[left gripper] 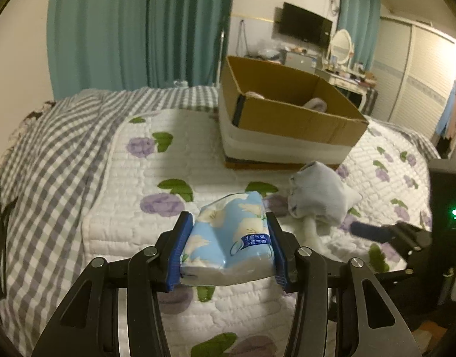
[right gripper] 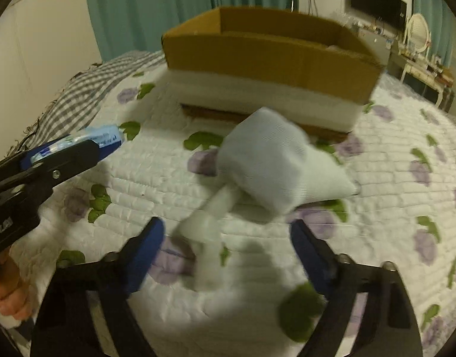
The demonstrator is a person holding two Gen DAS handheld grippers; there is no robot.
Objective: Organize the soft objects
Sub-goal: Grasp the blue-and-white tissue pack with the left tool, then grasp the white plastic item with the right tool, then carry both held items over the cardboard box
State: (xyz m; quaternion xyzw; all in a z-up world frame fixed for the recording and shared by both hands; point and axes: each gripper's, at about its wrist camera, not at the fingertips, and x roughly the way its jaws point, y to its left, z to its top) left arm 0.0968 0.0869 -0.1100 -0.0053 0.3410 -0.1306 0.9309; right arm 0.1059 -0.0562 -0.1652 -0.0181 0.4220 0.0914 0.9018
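A soft blue floral-printed tissue pack (left gripper: 228, 238) is clamped between the blue pads of the left claw (left gripper: 226, 245) and held above the white quilted bed cover with purple flowers (left gripper: 144, 178), apparently so that it can be carried to the open brown cardboard box (left gripper: 287, 119) ahead, where pale soft items are already seen. The right claw (right gripper: 226, 250) is spread apart and empty. A crumpled white sock-like cloth (right gripper: 269, 169) lies on the bed just ahead of it, its narrow end reaching between the open fingers, with no contact seen.
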